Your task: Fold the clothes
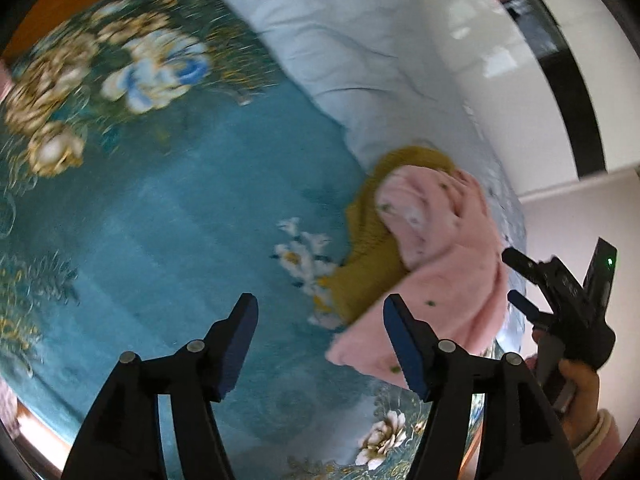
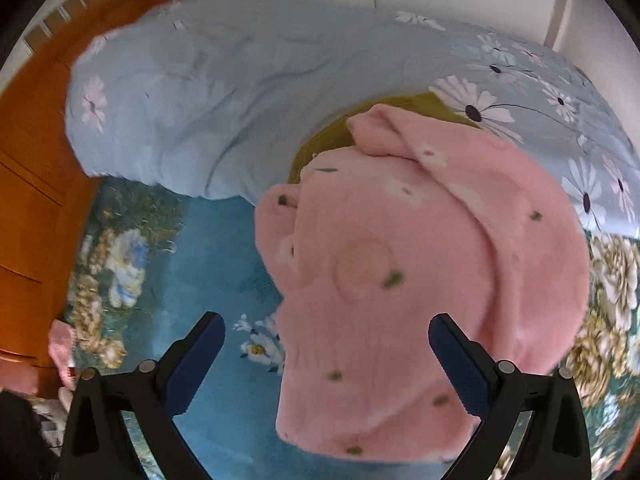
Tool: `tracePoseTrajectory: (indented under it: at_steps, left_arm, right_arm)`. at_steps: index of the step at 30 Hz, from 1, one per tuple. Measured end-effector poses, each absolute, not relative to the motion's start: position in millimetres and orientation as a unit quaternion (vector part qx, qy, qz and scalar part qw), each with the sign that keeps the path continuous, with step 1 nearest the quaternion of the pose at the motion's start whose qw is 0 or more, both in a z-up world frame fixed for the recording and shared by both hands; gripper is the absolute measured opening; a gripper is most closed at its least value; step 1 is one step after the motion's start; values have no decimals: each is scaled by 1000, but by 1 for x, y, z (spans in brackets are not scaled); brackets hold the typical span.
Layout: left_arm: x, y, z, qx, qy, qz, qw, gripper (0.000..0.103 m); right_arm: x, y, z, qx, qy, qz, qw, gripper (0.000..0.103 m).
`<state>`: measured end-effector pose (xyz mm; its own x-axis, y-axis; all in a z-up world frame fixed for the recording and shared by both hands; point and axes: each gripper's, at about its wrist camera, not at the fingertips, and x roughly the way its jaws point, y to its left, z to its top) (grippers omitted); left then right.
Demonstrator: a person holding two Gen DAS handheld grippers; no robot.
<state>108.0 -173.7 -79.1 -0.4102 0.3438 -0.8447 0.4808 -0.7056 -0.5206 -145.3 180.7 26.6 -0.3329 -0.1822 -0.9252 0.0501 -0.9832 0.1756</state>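
A folded pink fleece garment (image 2: 400, 280) with small flowers and green specks lies on the teal floral bedspread (image 2: 224, 264). It rests on a mustard-yellow garment (image 2: 340, 128). In the left wrist view the pink garment (image 1: 444, 248) sits on the mustard garment (image 1: 368, 260) at the right. My left gripper (image 1: 320, 344) is open and empty above the bedspread (image 1: 192, 240), left of the pile. My right gripper (image 2: 326, 364) is open and empty, its jaws either side of the pink garment's near edge. The right gripper also shows in the left wrist view (image 1: 516, 280).
A pale blue flowered duvet (image 2: 224, 92) is bunched behind the pile, also in the left wrist view (image 1: 340, 40). An orange wooden wardrobe (image 2: 36, 168) stands at the left. Another pink cloth (image 2: 60, 348) lies at the bed's left edge. A white wall (image 1: 500, 80) is behind the bed.
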Motion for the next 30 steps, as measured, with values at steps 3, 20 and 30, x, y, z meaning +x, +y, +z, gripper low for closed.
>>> tracePoseTrajectory:
  at_steps: [3,20,30]
  left_arm:
    - [108,-183,-90,550,386,-738,67,66]
    - [73,-153,-124,595,386,-704,38,66]
    - [5,-85,-132,590,454,-667,-23,66]
  right_arm:
    - [-164,175,4,595,-60,-800,50,101]
    - [-104,266,14,599,-115,-792,8,12]
    - [3,426,30,599,-152,-772,-148,11]
